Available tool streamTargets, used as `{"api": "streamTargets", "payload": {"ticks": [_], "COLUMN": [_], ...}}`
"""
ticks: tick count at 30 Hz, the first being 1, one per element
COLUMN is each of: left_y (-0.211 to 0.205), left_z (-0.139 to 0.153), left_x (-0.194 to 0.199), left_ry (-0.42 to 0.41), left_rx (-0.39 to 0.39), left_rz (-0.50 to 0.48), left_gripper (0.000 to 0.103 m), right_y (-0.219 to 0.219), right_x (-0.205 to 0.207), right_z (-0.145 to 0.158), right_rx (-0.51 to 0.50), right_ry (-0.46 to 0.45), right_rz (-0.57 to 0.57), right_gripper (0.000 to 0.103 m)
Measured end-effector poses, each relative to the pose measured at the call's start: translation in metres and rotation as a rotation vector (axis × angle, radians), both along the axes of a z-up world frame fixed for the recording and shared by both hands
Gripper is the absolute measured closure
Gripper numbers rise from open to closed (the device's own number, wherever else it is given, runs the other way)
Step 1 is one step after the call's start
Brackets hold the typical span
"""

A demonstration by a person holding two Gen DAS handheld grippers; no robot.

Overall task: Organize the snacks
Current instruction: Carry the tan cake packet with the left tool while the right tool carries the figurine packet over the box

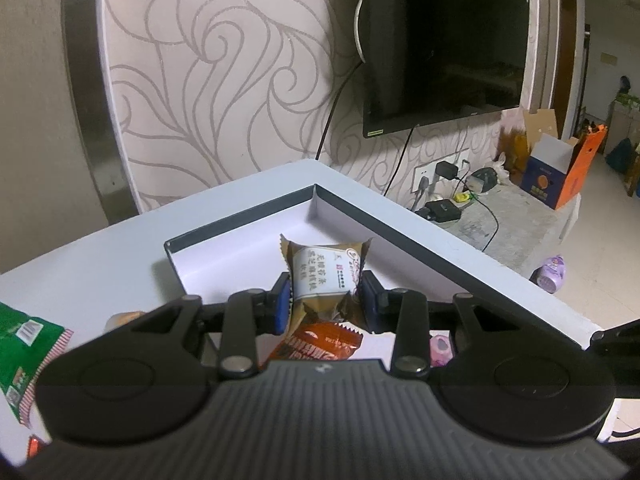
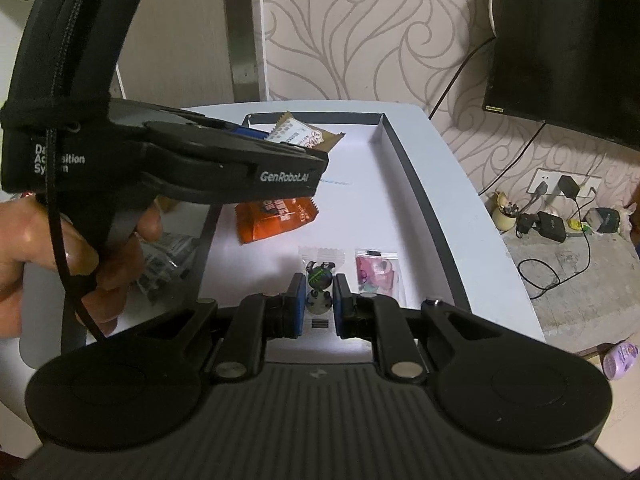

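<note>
My left gripper [image 1: 325, 298] is shut on a brown snack packet with a white label [image 1: 324, 276], held above the white tray [image 1: 240, 248]; the packet also shows in the right wrist view [image 2: 308, 136]. An orange snack packet [image 1: 320, 344] lies in the tray under it, also in the right wrist view [image 2: 276, 216]. My right gripper [image 2: 319, 300] is shut on a small clear bag with a green and black sweet [image 2: 320, 276], low over the tray's near end [image 2: 424, 200]. A pink sweet bag [image 2: 376, 268] lies just right of it.
A green snack packet [image 1: 28, 356] lies on the table at the left. The left gripper's body [image 2: 180, 160] and the hand holding it fill the left of the right wrist view. A television [image 1: 448, 44], cables and boxes are beyond the table.
</note>
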State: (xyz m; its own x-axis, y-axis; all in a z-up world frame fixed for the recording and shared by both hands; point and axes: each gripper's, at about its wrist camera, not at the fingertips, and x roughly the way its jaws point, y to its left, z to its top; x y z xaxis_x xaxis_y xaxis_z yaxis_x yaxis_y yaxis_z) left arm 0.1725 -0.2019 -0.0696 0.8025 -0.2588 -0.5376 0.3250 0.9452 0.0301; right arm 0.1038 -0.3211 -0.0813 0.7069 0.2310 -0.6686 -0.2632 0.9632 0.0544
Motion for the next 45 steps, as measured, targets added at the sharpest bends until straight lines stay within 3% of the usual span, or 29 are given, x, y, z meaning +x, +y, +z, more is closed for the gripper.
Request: {"api": "streamTargets", "payload": {"ticks": [35,39,42,43,45], "left_y": [-0.014,-0.013,-0.013,-0.012,-0.011], "left_z": [0.004,0.006,0.007,0.008,0.009], "left_x": [0.005,0.005,0.003,0.002,0.000], "left_ry": [-0.040,-0.042,-0.050,-0.056,-0.063], "left_rx": [0.018,0.014,0.016,0.011,0.007], "left_rz": [0.065,0.070,0.082,0.085,0.086], "left_gripper": [0.062,0.056,0.039,0.033,0.032], "right_y": [-0.014,-0.014,-0.013,-0.012,-0.011], "right_x": [0.011,0.011,0.010,0.010,0.008], "right_z": [-0.006,-0.004,-0.003,-0.004,-0.004], "right_rx": [0.017,0.021,0.020,0.016,0.013], "right_ry": [-0.018,-0.028,-0.028,-0.026,-0.029], "right_rz": [0.044,0.040,0.035,0.030,0.022], "right_gripper": [0.086,0.085,0.085,0.082,0.068]}}
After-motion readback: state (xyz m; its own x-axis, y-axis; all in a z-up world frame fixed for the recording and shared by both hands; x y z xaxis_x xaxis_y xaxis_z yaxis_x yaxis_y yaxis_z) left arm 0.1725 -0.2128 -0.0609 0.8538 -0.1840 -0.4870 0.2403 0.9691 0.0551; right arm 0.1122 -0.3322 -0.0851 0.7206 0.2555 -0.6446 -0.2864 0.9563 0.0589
